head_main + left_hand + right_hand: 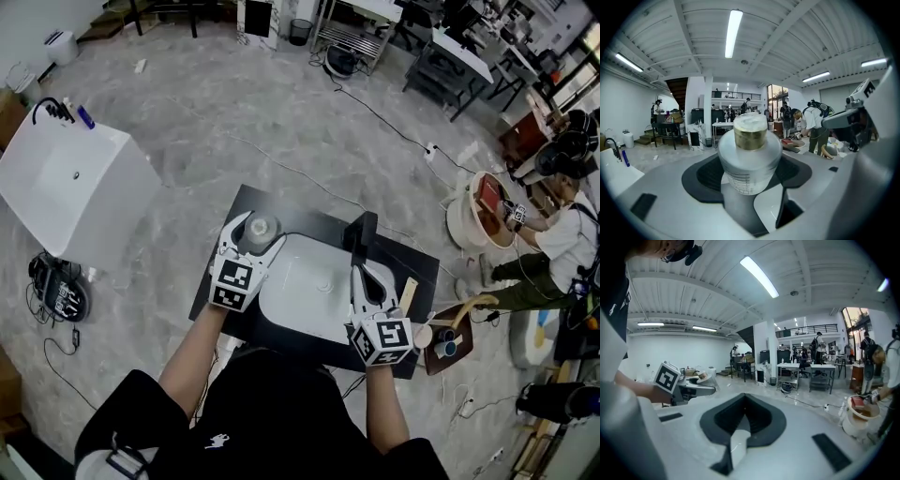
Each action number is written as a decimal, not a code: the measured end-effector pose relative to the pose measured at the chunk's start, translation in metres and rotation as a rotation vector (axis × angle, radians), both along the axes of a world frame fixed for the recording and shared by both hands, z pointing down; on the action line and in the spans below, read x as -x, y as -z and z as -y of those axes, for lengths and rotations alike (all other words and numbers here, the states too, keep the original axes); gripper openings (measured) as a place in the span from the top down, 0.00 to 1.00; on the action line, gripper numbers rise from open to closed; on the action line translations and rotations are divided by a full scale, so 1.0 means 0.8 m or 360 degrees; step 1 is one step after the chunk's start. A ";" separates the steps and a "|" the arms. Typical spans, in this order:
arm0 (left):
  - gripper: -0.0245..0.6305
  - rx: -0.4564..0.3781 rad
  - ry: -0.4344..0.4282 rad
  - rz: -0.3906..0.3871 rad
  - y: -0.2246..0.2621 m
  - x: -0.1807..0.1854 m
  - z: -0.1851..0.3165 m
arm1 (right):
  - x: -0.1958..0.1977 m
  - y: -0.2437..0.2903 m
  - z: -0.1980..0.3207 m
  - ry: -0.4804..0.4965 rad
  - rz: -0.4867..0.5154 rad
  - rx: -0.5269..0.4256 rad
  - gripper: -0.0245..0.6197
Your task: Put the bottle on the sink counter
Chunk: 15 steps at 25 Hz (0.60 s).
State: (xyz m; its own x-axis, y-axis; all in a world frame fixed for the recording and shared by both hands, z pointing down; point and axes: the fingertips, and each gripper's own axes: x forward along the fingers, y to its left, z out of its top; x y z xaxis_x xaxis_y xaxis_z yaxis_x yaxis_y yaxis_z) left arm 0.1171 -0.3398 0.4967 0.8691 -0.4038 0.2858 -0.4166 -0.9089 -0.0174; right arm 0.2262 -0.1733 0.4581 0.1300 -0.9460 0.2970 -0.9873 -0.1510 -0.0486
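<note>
Bottle: Your left gripper (749, 176) has it, a clear bottle (749, 154) with printed measuring lines, a gold-coloured neck band and a white cap. It stands upright between the jaws. In the head view the bottle (261, 228) is over the far left corner of the sink counter (309, 217), just left of the basin (309, 291). Neither view shows whether its base touches the counter.

Left gripper: In the head view your left gripper (255, 232) reaches over the counter's left side. Its jaws stand wide, with both dark pads pressed on the bottle's body.

Right gripper: Your right gripper (743, 420) has its jaws brought together with nothing between them. In the head view the right gripper (359, 274) is at the basin's right edge, just in front of the faucet (363, 232).

Sink counter: It is a black slab with the white basin set in its middle. The dark faucet stands upright at the basin's far right.

Beside the counter: A wooden tray (450, 342) with small cups lies just off the near right corner.

Floor: Cables (309, 178) trail across the grey floor beyond the far edge. A white tub (66, 187) stands well apart to the left.

Person: A person (562, 234) bends low well off to the right.
</note>
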 end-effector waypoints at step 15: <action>0.46 0.0088 0.0127 0.0138 -0.102 0.005 0.124 | 0.033 -0.078 0.151 0.0175 0.0094 0.0065 0.96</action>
